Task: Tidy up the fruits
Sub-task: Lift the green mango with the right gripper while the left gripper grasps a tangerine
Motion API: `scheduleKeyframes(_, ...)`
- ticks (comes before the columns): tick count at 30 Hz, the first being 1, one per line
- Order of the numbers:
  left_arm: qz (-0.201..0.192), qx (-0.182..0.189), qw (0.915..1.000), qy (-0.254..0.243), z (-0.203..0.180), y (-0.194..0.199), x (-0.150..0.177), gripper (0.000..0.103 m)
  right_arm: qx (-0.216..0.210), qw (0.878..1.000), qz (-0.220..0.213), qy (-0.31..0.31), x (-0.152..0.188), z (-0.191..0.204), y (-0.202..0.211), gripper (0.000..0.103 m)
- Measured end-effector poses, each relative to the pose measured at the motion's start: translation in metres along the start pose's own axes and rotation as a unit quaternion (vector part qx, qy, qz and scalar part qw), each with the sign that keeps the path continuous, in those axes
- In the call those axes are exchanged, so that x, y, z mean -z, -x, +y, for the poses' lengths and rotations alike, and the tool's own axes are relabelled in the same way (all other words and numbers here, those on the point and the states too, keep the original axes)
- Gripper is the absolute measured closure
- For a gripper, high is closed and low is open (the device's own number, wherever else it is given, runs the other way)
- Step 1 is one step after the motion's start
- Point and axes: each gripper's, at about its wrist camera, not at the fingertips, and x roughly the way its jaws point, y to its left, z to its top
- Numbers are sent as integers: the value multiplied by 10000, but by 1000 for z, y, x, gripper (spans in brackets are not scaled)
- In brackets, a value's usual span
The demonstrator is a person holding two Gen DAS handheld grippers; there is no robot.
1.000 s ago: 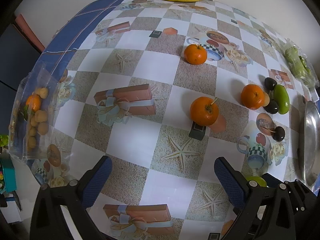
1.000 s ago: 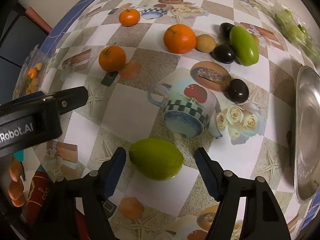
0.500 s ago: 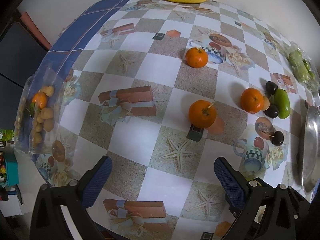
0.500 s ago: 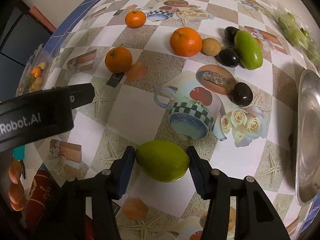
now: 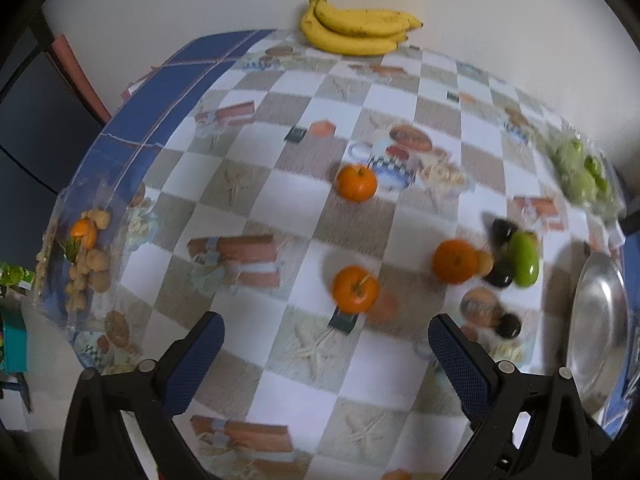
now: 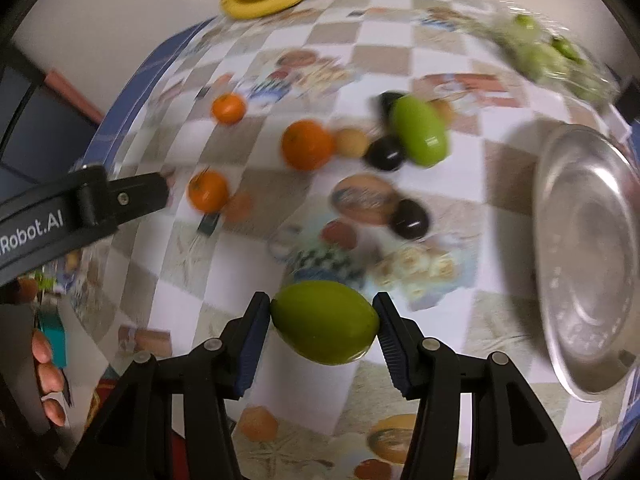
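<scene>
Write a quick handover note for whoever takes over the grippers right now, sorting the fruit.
Right gripper: shut on a green fruit, over the table.
Left gripper: open, holding nothing.
Metal plate: at the right edge, with no fruit on it.
On the tablecloth: three oranges, another green fruit, three dark fruits, one small tan fruit; bananas at the far edge.
Done: one fruit picked up.
Left: everything else, probably onto the plate.
</scene>
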Motion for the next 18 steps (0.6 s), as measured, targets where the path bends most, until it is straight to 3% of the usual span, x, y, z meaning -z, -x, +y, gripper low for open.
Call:
scheduleKeyframes(10, -58, 491, 9984, -275, -34, -18, -11, 0, 377, 9969, -275, -641, -19, -49, 22, 48)
scheduleKeyframes(15, 48, 81, 9995, -294, -40, -36, -15, 1, 290, 9951, -365, -873, -26, -65, 30, 48)
scheduleKeyframes(18, 162, -2, 9997, -175, -34, -49, -15, 13, 359, 9947, -389, -877, -29, -67, 33, 48)
